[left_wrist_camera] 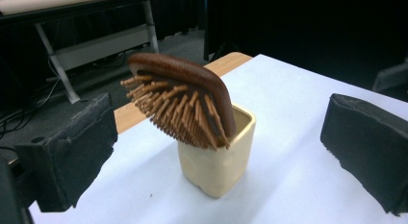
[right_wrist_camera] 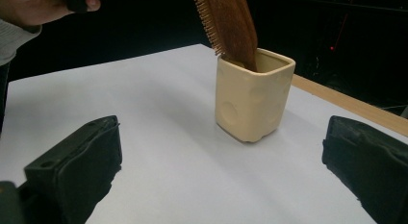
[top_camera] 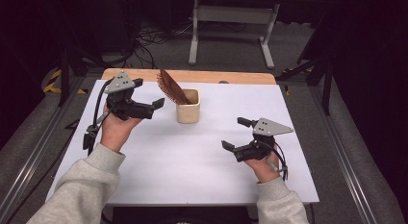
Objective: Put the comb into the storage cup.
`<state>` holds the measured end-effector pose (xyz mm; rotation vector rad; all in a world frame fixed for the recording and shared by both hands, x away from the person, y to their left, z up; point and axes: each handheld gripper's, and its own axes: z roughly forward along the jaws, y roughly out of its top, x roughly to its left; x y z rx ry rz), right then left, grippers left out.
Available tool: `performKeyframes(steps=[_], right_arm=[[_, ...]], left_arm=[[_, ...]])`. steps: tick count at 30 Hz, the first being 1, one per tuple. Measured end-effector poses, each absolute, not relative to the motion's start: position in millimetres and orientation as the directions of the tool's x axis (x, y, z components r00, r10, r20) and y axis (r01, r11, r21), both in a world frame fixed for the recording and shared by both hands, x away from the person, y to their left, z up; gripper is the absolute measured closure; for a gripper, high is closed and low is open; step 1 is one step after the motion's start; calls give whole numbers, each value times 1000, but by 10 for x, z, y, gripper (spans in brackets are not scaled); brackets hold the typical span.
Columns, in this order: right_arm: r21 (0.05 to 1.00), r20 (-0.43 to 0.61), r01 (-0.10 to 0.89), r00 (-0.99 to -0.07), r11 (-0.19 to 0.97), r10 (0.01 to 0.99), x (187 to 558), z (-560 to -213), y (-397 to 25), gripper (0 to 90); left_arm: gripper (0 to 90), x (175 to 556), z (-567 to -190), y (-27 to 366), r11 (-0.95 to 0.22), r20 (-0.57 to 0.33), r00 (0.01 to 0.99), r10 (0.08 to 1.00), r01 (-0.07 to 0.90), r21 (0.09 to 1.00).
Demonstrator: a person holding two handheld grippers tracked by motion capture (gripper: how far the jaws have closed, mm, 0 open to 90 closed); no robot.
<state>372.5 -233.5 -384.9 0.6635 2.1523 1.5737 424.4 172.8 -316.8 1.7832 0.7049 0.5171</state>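
The brush [top_camera: 172, 86] stands handle-down in the cream cup [top_camera: 188, 111] at the far middle of the table [top_camera: 192, 161], leaning left toward the nearer left gripper [top_camera: 153, 106], whose jaws are spread and empty like the right gripper [top_camera: 233, 137].

The cup [left_wrist_camera: 217, 159] hides the lower end of the hairbrush [left_wrist_camera: 182, 103] (handle out of sight inside). In the right gripper view the top frame edge cuts off the brush head.
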Motion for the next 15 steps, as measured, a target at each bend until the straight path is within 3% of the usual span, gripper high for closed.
performKeyframes(steps=[15], right_arm=[[952, -38, 152, -802, 265, 596, 3697, -3863, -2442, 8]], left_arm=[[4, 3873, -3579, 2143, -181, -23, 726, 687, 202, 962]])
